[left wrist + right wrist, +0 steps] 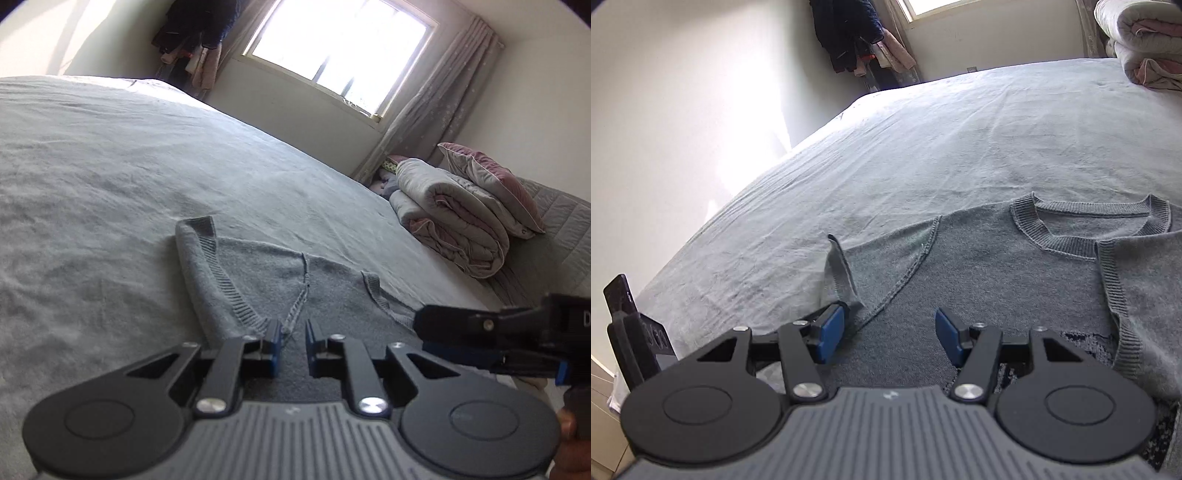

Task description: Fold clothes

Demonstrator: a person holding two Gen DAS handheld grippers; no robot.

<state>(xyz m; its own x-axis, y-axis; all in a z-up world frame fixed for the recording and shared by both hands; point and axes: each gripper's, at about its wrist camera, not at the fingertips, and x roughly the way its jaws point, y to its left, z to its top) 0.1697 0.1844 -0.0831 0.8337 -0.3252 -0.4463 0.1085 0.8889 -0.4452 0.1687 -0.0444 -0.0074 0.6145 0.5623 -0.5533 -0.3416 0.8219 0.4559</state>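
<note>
On the big bed (pixel 923 140), a gray sweater (pixel 979 280) is lying spread out on the pale gray sheet. Its round ribbed neck (pixel 1089 229) is pointing away toward the far side of the bed. One side of the sweater is folded over, so a ribbed edge (pixel 1108 280) is running down across the front. A dark patterned part is peeking out near the bottom of it.

The right claw (pixel 890 332) is hanging low over the sweater, close to the sleeve seam. Its two blue pads (pixel 833 328) are standing well apart, and nothing is sitting between them. The left pad is just beside a ribbed sleeve cuff (pixel 842 269) that is sticking up from the sheet. I cannot tell if it is touching the cuff.

The left claw (pixel 293 339) is reaching over the near edge of the sweater too. Its blue pads (pixel 275 336) are a small gap apart. A thin seam of the sweater is running into that gap, but I cannot tell if the pads are pinching it. From this camera, the other claw is showing at the right side, low over the cloth.

At the head of the bed, a rolled-up blanket (pixel 450 221) is lying with a pink pillow (pixel 495 184) on top. A bright window (pixel 340 48) is shining behind, with a curtain (pixel 443 96) next to it. Dark clothes (pixel 849 33) are hanging in the corner.
</note>
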